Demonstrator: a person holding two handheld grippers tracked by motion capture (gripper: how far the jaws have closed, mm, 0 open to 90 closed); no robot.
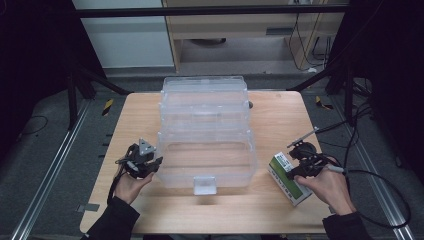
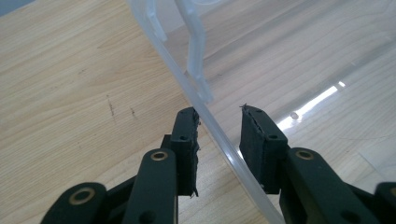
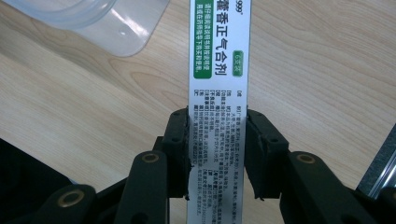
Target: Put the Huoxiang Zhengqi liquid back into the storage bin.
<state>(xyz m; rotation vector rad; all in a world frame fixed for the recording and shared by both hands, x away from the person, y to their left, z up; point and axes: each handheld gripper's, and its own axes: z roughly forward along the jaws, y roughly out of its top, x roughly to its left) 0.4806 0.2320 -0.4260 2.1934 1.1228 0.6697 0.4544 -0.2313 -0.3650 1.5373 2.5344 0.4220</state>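
clear box (image 1: 205, 135) fills table (image 1: 280, 120) centre, bare wood either side

Both tongs: matte black two-jaw units, brass-ringed pivot holes on the link arms, small screws in the jaw blocks. Left tongs (image 1: 159, 163) carry a grey three-cornered plate (image 1: 145, 148) on top; pad edges (image 2: 187, 140) look frayed. Right tongs (image 1: 289, 174) trail a black cable (image 1: 385, 182) behind them. Person wears dark long sleeves (image 1: 115, 220).
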